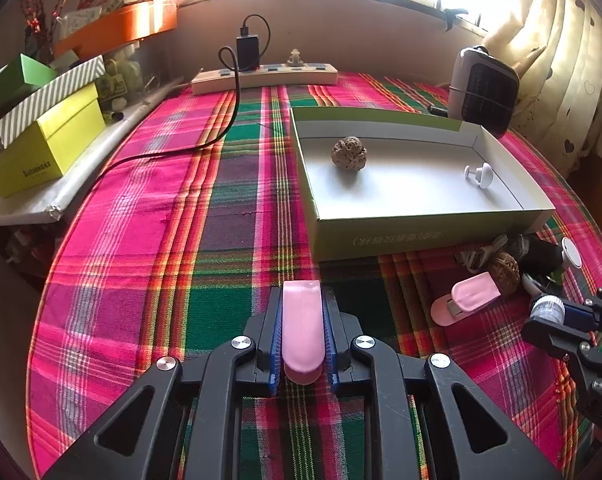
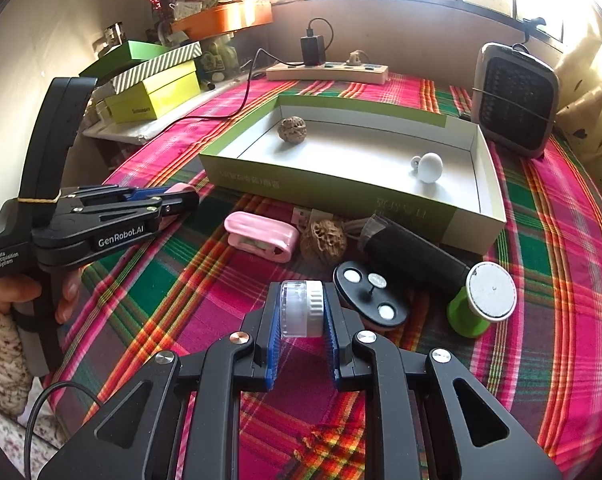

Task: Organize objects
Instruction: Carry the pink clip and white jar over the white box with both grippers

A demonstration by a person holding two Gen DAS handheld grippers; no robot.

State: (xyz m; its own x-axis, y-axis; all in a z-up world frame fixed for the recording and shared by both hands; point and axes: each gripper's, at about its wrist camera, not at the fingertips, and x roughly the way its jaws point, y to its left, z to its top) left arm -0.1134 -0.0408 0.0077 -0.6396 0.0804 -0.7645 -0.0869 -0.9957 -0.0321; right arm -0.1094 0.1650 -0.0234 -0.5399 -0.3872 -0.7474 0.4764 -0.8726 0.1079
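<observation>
Where the pile crowds, walnut [image 2: 323, 240] half hidden, cable [image 2: 301, 216] mostly buried.

Pink-green plaid cloth [image 1: 205, 216], seemingly white-lined green box [image 1: 421, 232].

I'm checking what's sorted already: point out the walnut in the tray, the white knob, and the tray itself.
walnut [image 1: 349, 153], left wrist view, middle of its shell
white knob [image 2: 429, 167], right wrist view, its round head
tray [image 2: 329, 196], right wrist view, near outer wall

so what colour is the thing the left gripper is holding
Pale pink; the clip shows best in the left wrist view.
</observation>
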